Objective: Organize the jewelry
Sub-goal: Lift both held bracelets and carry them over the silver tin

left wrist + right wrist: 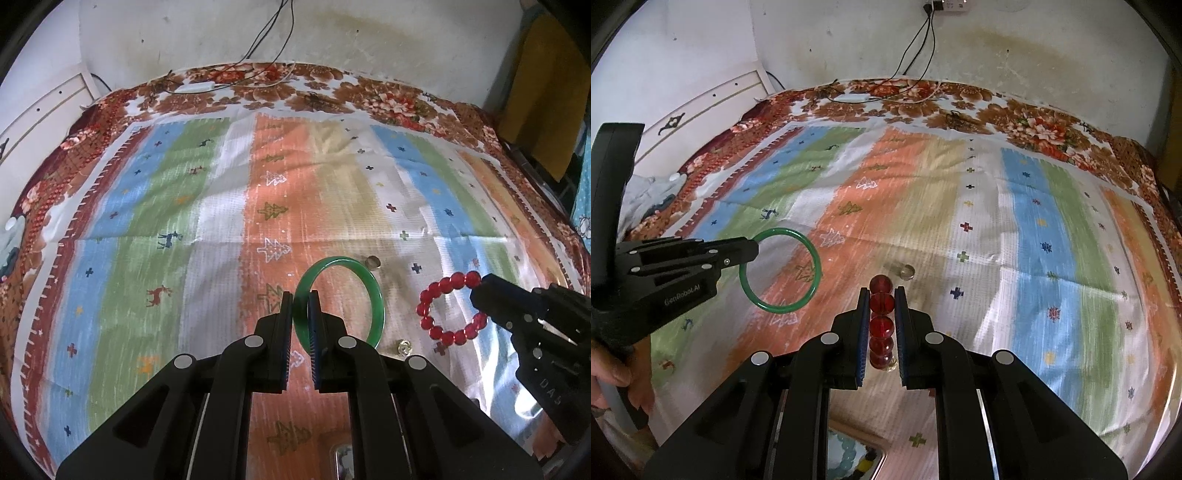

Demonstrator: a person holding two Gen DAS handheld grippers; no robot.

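Observation:
My left gripper is shut on a green bangle and holds it upright above the striped cloth. The bangle also shows in the right wrist view, hanging from the left gripper. My right gripper is shut on a red bead bracelet, seen edge-on between the pads. In the left wrist view the bracelet hangs as a ring from the right gripper. A small silver ring lies on the cloth, also in the right wrist view. A small gold piece lies near the bangle.
A box with pale blue beads sits at the bottom edge below my right gripper. Cables and a white charger lie at the far edge by the wall. A white headboard stands at the left.

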